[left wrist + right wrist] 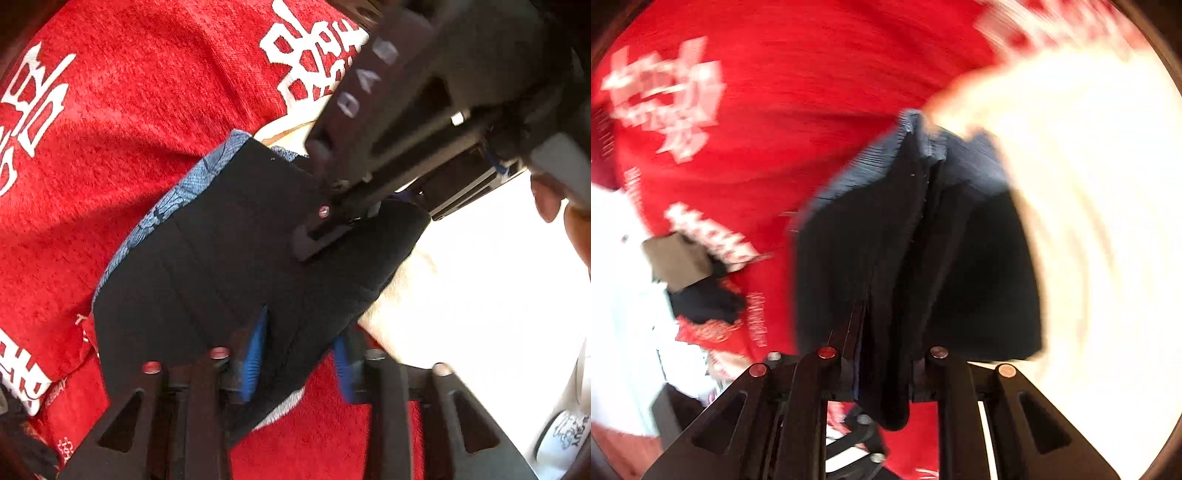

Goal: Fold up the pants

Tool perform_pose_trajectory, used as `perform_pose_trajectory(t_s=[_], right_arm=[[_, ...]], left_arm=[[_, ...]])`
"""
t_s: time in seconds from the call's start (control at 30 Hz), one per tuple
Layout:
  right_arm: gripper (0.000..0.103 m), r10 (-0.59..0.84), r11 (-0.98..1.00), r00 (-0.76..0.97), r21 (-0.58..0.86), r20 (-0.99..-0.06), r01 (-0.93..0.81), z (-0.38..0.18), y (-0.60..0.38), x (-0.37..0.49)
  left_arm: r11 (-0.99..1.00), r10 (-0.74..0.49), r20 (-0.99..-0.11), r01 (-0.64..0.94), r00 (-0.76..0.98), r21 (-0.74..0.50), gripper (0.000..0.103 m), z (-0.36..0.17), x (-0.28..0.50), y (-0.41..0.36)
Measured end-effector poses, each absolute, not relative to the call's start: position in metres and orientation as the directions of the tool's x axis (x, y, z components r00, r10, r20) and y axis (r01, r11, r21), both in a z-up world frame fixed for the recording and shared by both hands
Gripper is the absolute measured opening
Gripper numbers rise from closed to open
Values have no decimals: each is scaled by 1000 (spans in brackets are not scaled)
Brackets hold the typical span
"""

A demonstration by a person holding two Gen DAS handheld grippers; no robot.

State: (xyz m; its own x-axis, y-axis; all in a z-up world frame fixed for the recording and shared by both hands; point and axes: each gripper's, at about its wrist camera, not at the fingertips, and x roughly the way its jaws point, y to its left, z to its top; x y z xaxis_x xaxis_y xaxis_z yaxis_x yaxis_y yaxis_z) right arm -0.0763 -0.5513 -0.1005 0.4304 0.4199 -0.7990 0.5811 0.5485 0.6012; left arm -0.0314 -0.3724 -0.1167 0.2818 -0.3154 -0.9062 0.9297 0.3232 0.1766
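Observation:
The pants (229, 258) are dark, almost black, with a blue-grey patterned waistband edge (173, 192). They are folded into a compact bundle held above a red cloth with white characters (129, 110). My left gripper (295, 369) is shut on the bundle's near edge. My right gripper (321, 229) comes in from the upper right of the left wrist view and pinches the bundle's far side. In the blurred right wrist view the right gripper (882, 373) is shut on the dark pants (916, 258), which hang forward from its fingers.
The red cloth (794, 92) covers most of the surface. A bright white area (480, 277) lies to the right. A brown item (677, 262) and a dark cloth (705, 302) lie at the left by a white sheet (620, 295). The left gripper's linkage (857, 439) shows low.

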Motion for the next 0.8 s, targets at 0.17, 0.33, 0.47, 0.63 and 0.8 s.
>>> perform_pose_trajectory(t_s=[0.17,0.33,0.47,0.63,0.8], right_arm=[[21,423,536,450,618,-786,575,-117,-554,-84],[21,326,711,386,493,-863,501,-80,-540,-57],[23,169,785,235,275,-957,556,-78,-539,-56],[23,125,754,349,318,-929,574,-40,-549,-58],[23,183,796,399,373,-899,476,-38,-536,-5]], left_arm=[[399,-318,-907,907,277,137,71,-82,-4,-337],[620,-219,-924,776,314,117,71,-62,67,-302],[783,-121,-929,609,350,127,71,-64,144,-287],[879,-105,-952,474,286,46,71,-90,196,-281],[885,-40,-962,457,270,91,73,-130,180,-288]])
